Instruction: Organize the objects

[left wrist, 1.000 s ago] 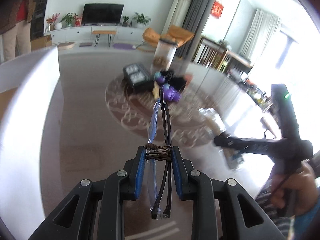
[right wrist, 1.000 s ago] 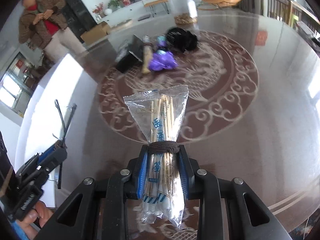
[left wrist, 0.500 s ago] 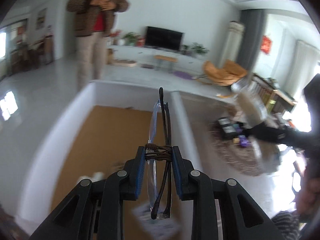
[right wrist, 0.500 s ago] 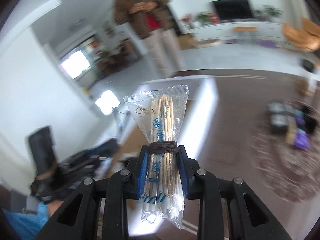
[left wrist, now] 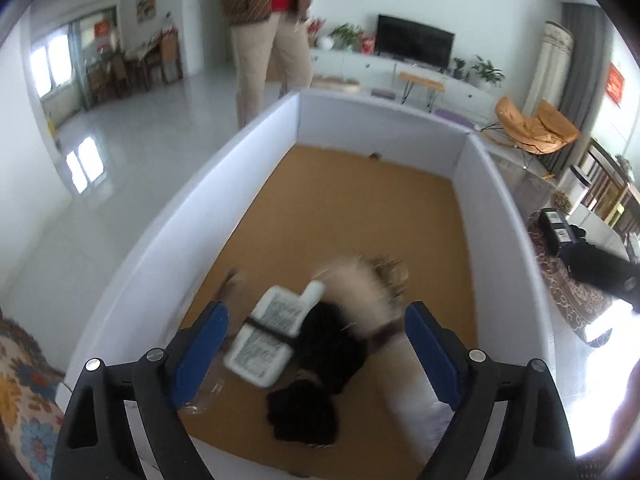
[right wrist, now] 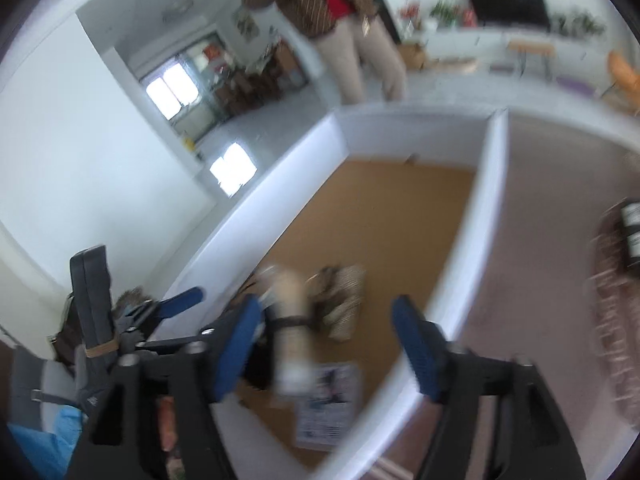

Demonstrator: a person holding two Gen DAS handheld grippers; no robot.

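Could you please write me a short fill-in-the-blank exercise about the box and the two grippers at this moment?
1. The floor of the white-walled box is ____ in colour.
2. The pads of the left gripper are ____ in colour.
3. The right gripper has its jaws opening, and the chopstick packet is blurred, falling toward the ____.
4. In the box, a dark band wraps the white ____.

Missing words: brown; blue; box; bottle

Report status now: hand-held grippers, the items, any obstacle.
Both hand-held grippers, left and right, opening over white-walled cardboard-floored box. Blurred bundle of wooden sticks in clear plastic dropping free. No obstacle seen.
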